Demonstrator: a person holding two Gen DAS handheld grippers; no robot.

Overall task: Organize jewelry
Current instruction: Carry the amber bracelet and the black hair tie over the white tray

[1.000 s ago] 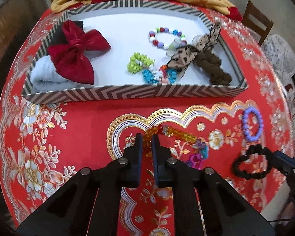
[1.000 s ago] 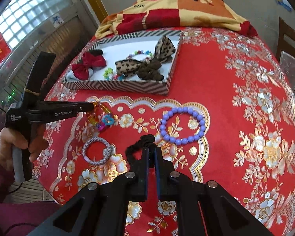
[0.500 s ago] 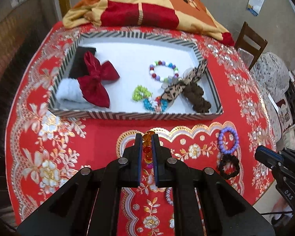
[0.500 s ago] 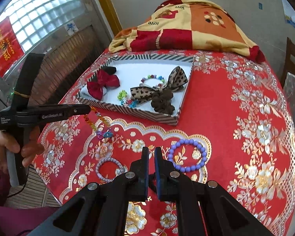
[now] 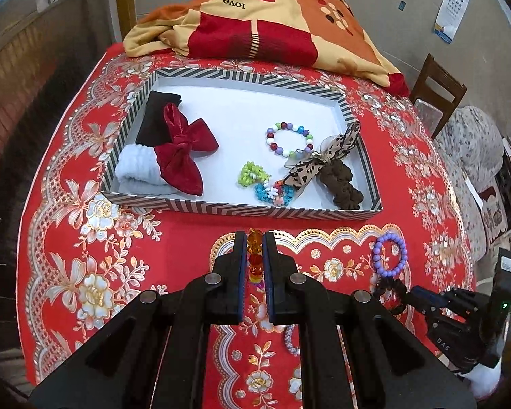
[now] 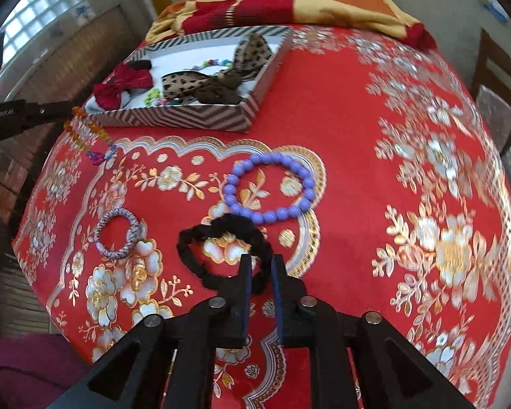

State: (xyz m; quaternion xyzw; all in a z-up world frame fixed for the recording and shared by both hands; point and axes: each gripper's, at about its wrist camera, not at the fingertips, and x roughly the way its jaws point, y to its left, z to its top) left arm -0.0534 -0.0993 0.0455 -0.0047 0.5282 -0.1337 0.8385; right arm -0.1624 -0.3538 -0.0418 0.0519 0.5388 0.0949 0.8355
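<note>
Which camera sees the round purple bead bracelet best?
The right wrist view: the round purple bead bracelet lies whole and large on the red tablecloth, just beyond the black hair tie. In the left wrist view it appears small near the right edge.

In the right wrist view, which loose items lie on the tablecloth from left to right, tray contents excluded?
Orange bead bracelet hanging from the left claw → grey hair tie → black scrunchie, with the right claw around its near edge → purple bead bracelet.
</note>
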